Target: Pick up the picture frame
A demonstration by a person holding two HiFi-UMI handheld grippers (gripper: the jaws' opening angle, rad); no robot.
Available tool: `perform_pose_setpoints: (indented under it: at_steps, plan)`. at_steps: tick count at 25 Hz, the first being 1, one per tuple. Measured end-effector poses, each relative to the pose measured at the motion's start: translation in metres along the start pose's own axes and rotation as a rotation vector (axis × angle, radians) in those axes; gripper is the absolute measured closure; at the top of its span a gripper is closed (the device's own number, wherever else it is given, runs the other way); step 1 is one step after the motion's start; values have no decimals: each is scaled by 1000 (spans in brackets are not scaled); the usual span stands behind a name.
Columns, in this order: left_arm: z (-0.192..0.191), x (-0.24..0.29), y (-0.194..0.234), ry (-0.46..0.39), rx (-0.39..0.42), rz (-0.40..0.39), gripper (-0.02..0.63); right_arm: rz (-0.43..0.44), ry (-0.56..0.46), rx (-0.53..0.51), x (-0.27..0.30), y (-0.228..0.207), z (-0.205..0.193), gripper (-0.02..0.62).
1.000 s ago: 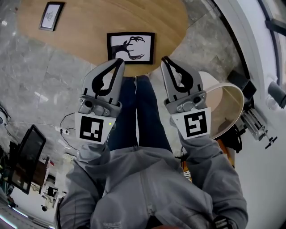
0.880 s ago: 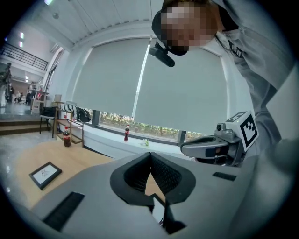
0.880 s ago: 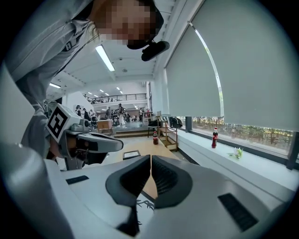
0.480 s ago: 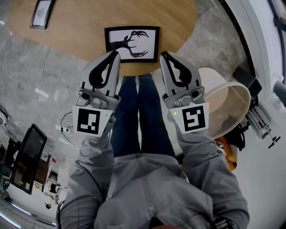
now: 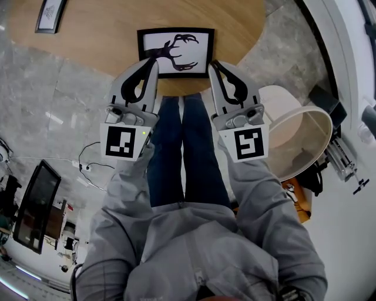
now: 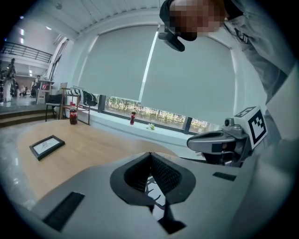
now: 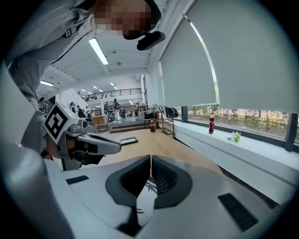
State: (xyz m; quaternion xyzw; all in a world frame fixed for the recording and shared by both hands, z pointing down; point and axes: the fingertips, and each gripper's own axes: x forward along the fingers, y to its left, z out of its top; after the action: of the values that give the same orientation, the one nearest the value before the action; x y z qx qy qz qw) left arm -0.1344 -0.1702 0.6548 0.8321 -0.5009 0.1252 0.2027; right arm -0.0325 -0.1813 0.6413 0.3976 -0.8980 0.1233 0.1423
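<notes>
Hovering over the near edge of a round wooden table (image 5: 106, 41), the left gripper (image 5: 154, 61) and the right gripper (image 5: 213, 63) point toward 12 o'clock in the head view, side by side and apart. Each has its jaws pressed together with nothing pinched between them: the left gripper view and the right gripper view both show the dark pads meeting in a thin line.

The picture frame (image 5: 175, 52), black-edged with a dark antler drawing on white, lies flat on the table at 12 o'clock, close to the table's near edge. The left gripper's tip overlaps its lower left corner and the right gripper's tip its lower right corner; whether either touches it cannot be told. Part of the antler drawing shows below the closed jaws in both gripper views.

A smaller frame (image 5: 50, 14) lies flat on the table at 11 o'clock, well apart from the first. The person's legs in blue jeans (image 5: 182, 153) fill the gap between the grippers at 6 o'clock. A round pale tub (image 5: 299, 141) stands on the floor at 3 o'clock.
</notes>
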Motion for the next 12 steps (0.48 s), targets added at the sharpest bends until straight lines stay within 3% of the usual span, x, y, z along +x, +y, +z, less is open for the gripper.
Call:
perform_pose_setpoints:
  at_steps: [12]
  plan:
    - [-59,10,26,132,-33,52,588,-16,96,19,17,-6,-55,563]
